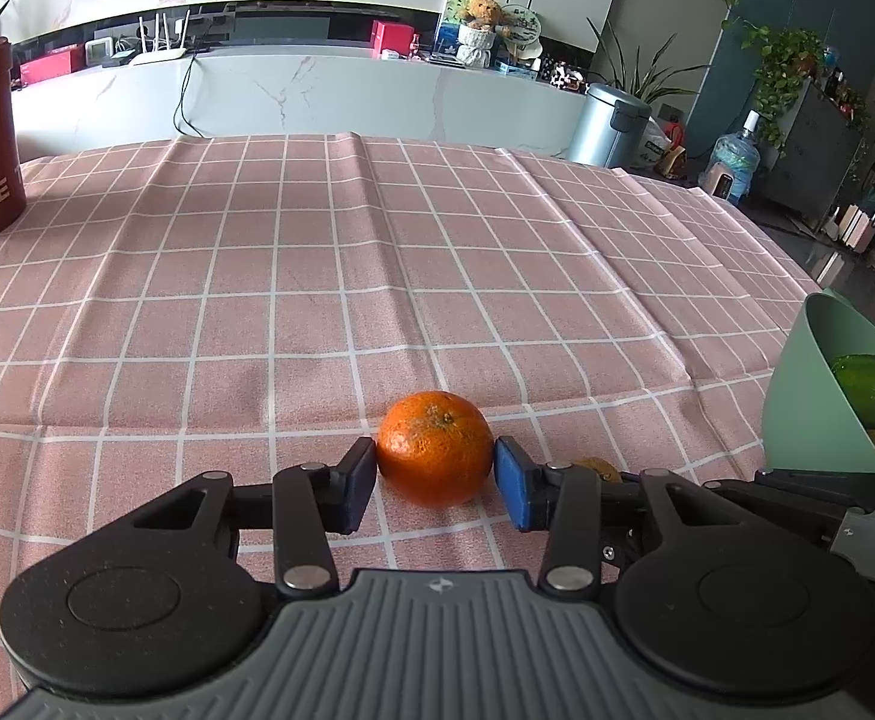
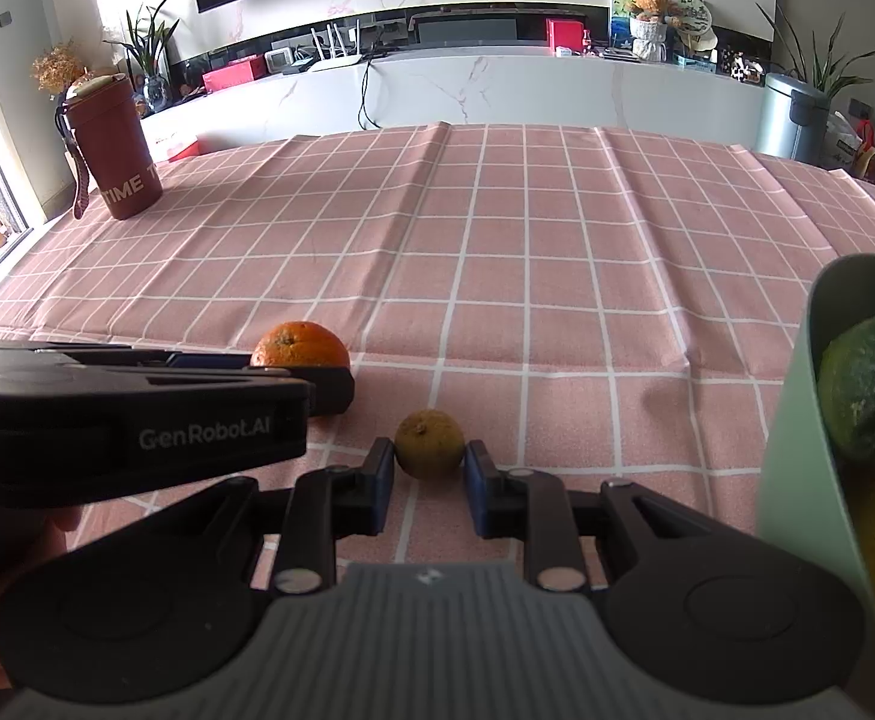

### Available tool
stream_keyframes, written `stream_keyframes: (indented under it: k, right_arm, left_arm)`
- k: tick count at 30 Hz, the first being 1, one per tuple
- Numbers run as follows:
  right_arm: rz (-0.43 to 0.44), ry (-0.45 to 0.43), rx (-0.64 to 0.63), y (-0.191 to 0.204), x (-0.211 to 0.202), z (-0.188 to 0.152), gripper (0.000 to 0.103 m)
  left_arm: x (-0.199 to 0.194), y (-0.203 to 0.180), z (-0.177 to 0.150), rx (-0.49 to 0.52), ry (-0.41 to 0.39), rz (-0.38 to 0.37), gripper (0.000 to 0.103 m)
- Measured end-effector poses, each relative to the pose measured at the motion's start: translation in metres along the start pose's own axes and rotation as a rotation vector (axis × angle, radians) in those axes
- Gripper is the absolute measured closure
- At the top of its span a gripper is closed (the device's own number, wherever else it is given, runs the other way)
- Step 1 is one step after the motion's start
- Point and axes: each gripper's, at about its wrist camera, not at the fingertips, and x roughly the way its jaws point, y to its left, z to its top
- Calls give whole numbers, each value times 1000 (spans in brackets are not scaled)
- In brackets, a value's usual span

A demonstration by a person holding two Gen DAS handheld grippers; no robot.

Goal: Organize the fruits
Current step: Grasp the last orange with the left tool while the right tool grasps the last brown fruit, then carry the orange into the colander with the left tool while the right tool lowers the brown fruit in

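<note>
Left claw (image 1: 434,474) pinches a bright, dimpled orange (image 1: 434,449); right claw (image 2: 427,471) brackets a dull yellow-green citrus (image 2: 429,443).

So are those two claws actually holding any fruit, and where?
Left gripper clamps the orange by its sides; right gripper flanks the small yellowish fruit, contact unclear.

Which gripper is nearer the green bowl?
Right. The right gripper, its fingers around a small yellowish fruit, sits beside the green bowl. The left gripper, around the orange, is farther left.
</note>
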Motion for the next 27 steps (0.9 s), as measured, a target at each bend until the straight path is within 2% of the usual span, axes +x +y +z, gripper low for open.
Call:
stream_keyframes:
  k: [9,12,19,24,27]
  right_arm:
    - [1,0,-6,0,0,0,82]
    - [6,2,-6,0,-1,0,83]
    - [24,-6,-8,1,-18,-2,83]
    - [40,-34,-28,4,-46,-5,83]
    - [44,-55,-41,4,-67,-7,83]
  left_arm:
    - [-4,-5,-2,33,-1,27,57]
    - [-11,-4,-3,1,-5,32,57]
    - [-49,-10,-9,-37,-34,53,57]
    - [-77,-16,-14,-97,-47,51,57]
    - [-95,-25,-15,-96,-63,57,57]
